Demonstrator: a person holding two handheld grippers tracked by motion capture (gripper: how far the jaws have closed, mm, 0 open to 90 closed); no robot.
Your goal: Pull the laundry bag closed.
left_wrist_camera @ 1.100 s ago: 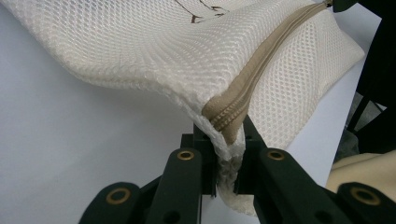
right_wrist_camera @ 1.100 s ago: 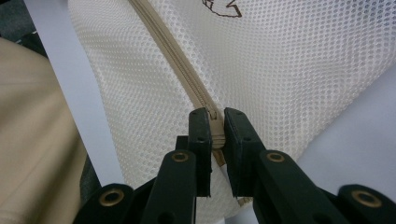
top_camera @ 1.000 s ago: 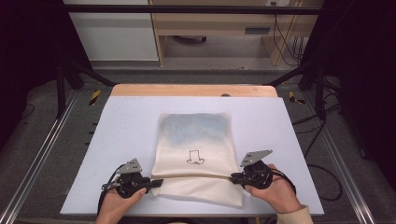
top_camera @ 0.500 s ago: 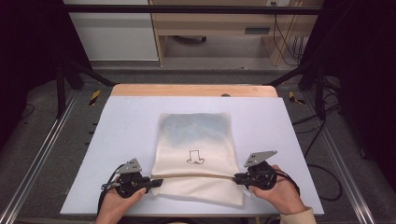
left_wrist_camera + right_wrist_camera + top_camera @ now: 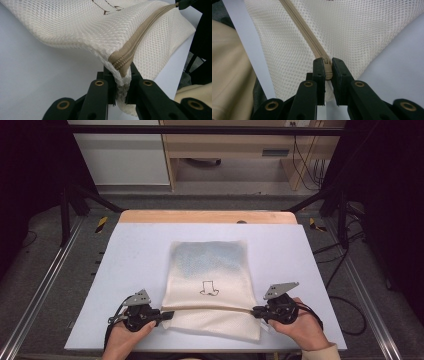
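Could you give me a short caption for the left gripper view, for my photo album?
Left gripper shut on the corner of a cream mesh laundry bag, at the end of its tan zipper.

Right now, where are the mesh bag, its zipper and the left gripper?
mesh bag (image 5: 210,265), high view, on the bluish upper panel of the bag.
zipper (image 5: 308,35), right gripper view, on the tan tape running up from the jaws.
left gripper (image 5: 122,82), left gripper view, midway between its fingertips, clamped on the bag's corner.

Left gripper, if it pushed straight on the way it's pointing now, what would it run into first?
The left gripper is already shut on the near-left end of the mesh bag, at the end of its zipper. Going straight on, it would first push into the bag; past that, roughly in line, sits the right gripper.
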